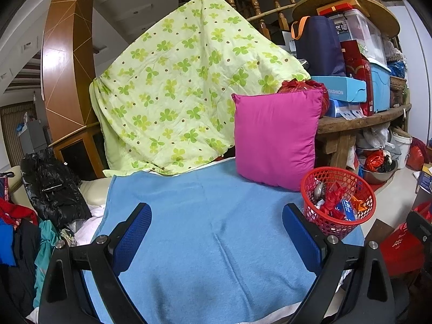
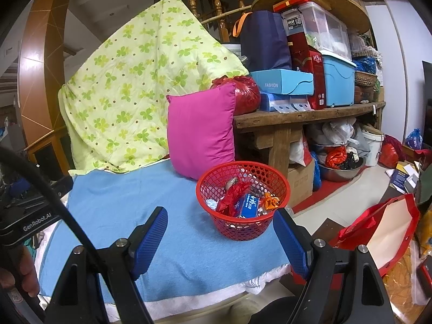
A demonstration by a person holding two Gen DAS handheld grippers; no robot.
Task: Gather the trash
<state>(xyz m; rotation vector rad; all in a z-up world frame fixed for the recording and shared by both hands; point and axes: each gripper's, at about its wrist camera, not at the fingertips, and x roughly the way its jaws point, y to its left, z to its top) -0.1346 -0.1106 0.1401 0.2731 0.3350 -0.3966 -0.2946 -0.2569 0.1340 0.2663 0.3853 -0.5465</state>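
Note:
A red mesh basket (image 2: 242,210) stands on the blue blanket (image 2: 151,205) near its right edge; it also shows at the right in the left wrist view (image 1: 337,210). It holds trash: red wrappers (image 2: 230,195), a blue packet (image 2: 249,202), an orange wrapper (image 2: 270,199) and a silvery piece. My right gripper (image 2: 220,239) is open and empty, just in front of the basket. My left gripper (image 1: 217,233) is open and empty over the blanket (image 1: 210,216), left of the basket.
A magenta pillow (image 2: 201,132) leans behind the basket, with a green clover quilt (image 2: 129,89) to its left. A wooden bench (image 2: 305,118) loaded with boxes stands at the right. A red paper bag (image 2: 386,224) lies on the floor. Black and coloured clothes (image 1: 51,186) pile at the left.

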